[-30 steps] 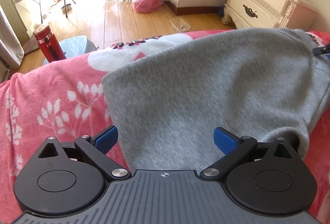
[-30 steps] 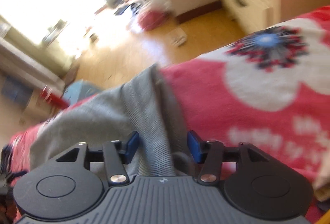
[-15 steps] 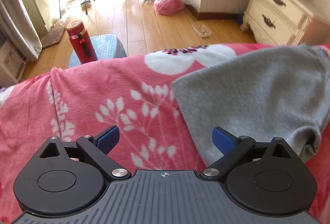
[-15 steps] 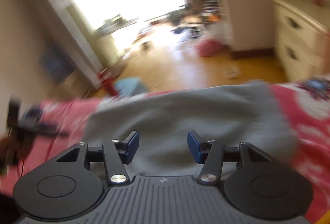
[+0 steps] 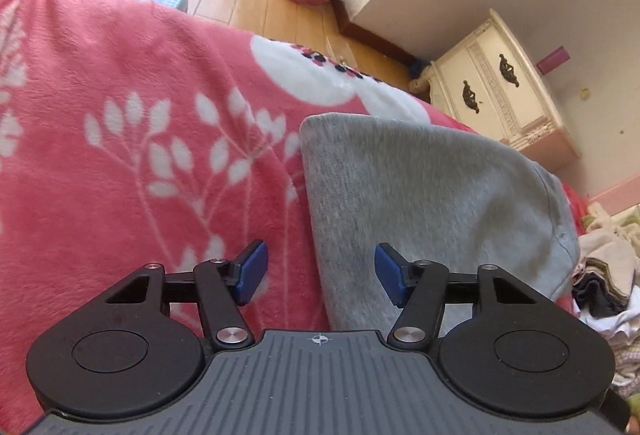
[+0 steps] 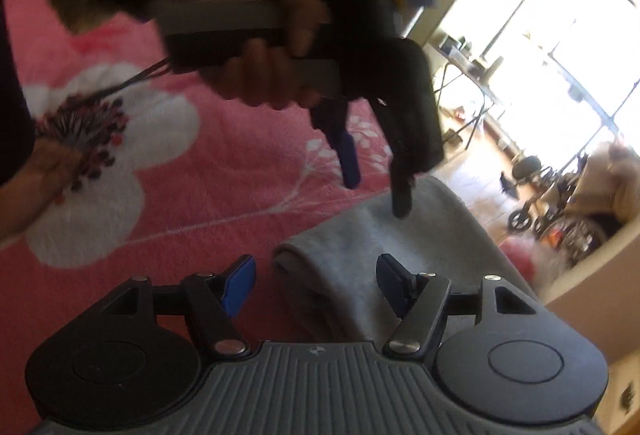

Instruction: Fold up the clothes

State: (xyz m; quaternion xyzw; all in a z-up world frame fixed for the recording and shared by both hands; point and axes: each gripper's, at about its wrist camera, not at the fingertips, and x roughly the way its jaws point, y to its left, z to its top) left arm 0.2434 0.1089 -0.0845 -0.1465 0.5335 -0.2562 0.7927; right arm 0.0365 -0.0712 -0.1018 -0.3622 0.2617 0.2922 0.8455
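Left wrist view: the grey garment (image 5: 420, 195) lies folded over on the pink blanket (image 5: 140, 115), away from its edge. Both grippers, left (image 5: 318, 273) and right (image 6: 312, 285), gape wide, holding nothing. More folds may remain.

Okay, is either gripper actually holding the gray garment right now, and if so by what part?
Nothing is held. The left gripper and right gripper are both open, each over an edge of the gray garment.

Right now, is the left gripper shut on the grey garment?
No, the left gripper is open, its blue pads apart above the grey garment's edge, pinching no cloth.
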